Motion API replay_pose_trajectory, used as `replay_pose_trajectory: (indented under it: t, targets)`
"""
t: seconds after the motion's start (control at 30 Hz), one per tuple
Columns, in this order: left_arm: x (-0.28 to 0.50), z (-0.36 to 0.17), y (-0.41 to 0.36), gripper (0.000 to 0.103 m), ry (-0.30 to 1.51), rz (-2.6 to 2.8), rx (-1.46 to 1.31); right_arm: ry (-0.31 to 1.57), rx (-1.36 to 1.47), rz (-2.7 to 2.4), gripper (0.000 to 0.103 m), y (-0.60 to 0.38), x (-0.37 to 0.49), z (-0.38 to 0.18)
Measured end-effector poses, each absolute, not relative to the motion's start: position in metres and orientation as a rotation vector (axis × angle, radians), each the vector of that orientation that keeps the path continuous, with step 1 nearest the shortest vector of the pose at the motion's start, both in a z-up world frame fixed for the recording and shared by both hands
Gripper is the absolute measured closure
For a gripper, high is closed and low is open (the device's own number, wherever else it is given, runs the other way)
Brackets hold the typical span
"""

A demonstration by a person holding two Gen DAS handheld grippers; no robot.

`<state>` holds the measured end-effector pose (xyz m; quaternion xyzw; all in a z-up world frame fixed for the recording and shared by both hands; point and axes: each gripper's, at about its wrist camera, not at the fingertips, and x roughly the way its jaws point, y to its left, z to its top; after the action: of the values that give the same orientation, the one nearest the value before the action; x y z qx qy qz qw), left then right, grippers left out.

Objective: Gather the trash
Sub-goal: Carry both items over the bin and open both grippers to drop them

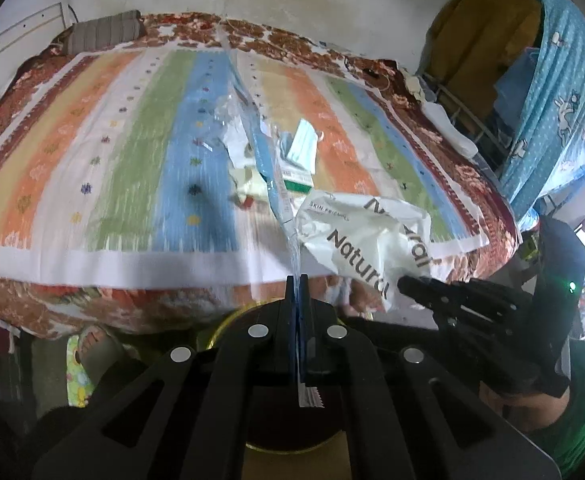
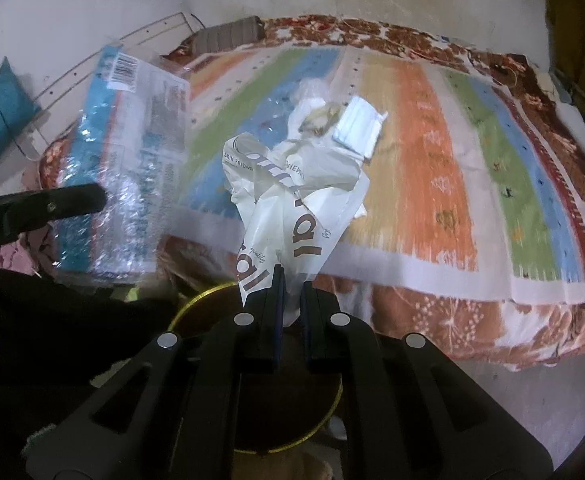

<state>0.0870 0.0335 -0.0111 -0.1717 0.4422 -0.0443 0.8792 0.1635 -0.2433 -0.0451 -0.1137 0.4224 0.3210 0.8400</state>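
Note:
My left gripper (image 1: 297,280) is shut on a clear and blue plastic wrapper (image 1: 270,176), seen edge-on here and broadside in the right wrist view (image 2: 128,168). My right gripper (image 2: 290,280) is shut on a crumpled white "Natural" plastic bag (image 2: 292,208), which also shows in the left wrist view (image 1: 368,236). Both hold their trash above a dark bin with a yellow rim (image 2: 196,300) below the bed's edge. More trash lies on the bed: a folded face mask (image 1: 302,144), a green and white box (image 1: 297,178) and crumpled clear plastic (image 2: 292,104).
The striped sheet (image 1: 104,152) covers a bed with a floral cover (image 2: 432,320). A rack with a blue cloth (image 1: 552,92) stands at the right. A foot in a sandal (image 1: 92,348) is on the floor by the bin.

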Motion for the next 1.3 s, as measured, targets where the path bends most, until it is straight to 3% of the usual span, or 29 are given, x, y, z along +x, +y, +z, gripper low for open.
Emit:
replay_pose_trajectory:
  t: [0.67, 1.13, 1.17, 1.23, 1.3]
  targets:
    - [0.069, -0.1, -0.004, 0.103, 1.255, -0.092, -0.345, 1.198, -0.289, 0.585, 0.097, -0.25, 0.143, -0.125]
    - [0.069, -0.149, -0.015, 0.103, 1.435, -0.135, -0.482, 1.357, -0.321, 0.557, 0.093, -0.245, 0.139, -0.167]
    - [0.07, -0.153, -0.014, 0.101, 1.446, -0.125, -0.494, 1.378, -0.318, 0.554, 0.092, -0.244, 0.14, -0.171]
    - [0.071, -0.159, -0.007, 0.083, 1.455, -0.087, -0.515, 1.411, -0.295, 0.548, 0.084, -0.244, 0.143, -0.177]
    - [0.072, -0.157, -0.003, 0.075, 1.438, -0.058, -0.519, 1.414, -0.274, 0.55, 0.075, -0.245, 0.145, -0.177]
